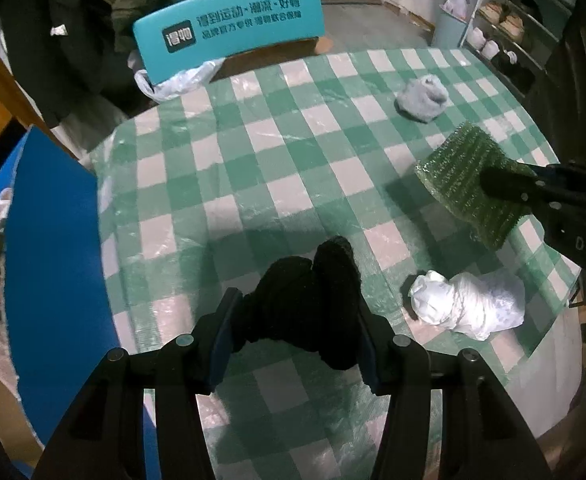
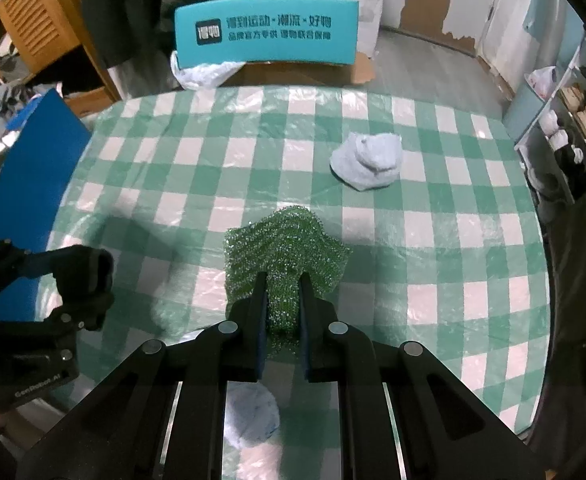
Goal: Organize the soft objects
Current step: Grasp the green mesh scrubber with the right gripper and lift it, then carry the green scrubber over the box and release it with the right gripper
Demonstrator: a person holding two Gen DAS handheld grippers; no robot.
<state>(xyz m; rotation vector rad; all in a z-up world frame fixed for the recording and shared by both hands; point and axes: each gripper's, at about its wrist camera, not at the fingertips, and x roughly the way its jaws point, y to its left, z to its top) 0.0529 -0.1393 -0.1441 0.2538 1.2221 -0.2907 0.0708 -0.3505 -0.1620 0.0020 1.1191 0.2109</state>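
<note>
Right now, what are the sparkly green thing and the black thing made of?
The green scrubber looks like glittery plastic mesh: its loops catch the light and it crumples in the right tool. The black bundle, in the left tool, looks like matte knitted fabric, probably socks: soft, ribbed, no shine.

One black sock bundle (image 1: 309, 300), one green scouring pad (image 1: 467, 184), one pale blue cloth bundle (image 1: 423, 98), one white cloth bundle (image 1: 467, 306), two grippers, one checked tablecloth (image 1: 253, 168), one teal box (image 1: 229, 34), one blue bin (image 1: 53, 240)
</note>
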